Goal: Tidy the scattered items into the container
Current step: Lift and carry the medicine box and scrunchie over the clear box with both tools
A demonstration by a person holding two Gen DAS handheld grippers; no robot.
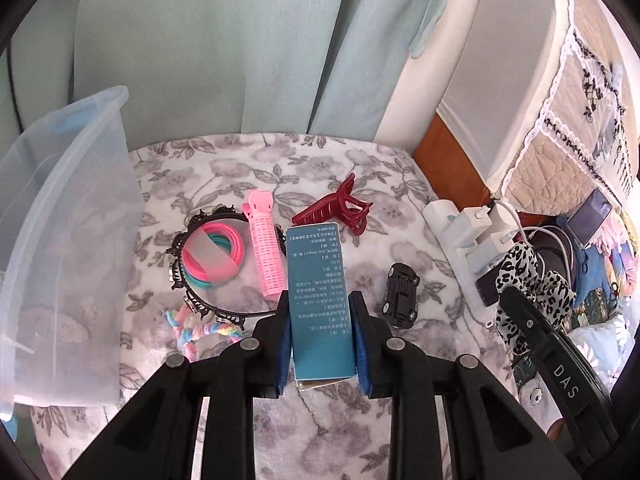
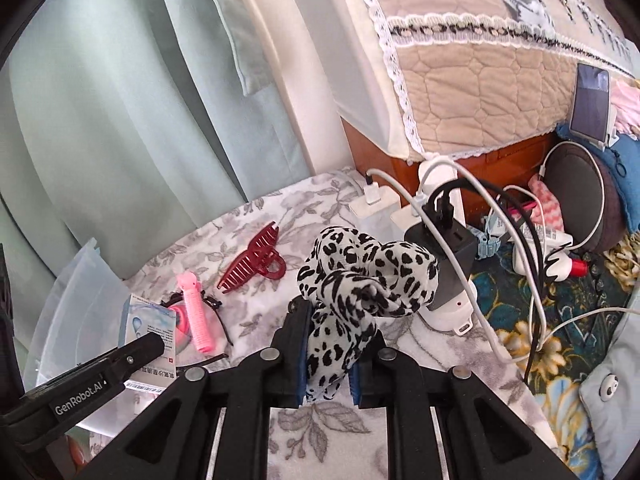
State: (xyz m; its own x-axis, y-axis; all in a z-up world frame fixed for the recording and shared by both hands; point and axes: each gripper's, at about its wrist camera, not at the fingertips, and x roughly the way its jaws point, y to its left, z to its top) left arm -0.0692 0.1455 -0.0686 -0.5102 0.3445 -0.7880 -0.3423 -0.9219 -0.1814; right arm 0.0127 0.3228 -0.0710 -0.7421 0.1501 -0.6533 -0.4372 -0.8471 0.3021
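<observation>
Partly hidden at nine o'clock, the clear bin runs off frame. Left gripper clamps a teal box with unreadable print; right gripper, marked "DAS", clamps a leopard scrunchie.

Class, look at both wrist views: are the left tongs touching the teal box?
Touching. The left wrist view shows the left tongs with both blue pads pressed against the sides of the teal box, holding it above the floral blanket.

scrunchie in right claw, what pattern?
Black-and-white leopard print on the scrunchie; clearest in the right wrist view.
</observation>
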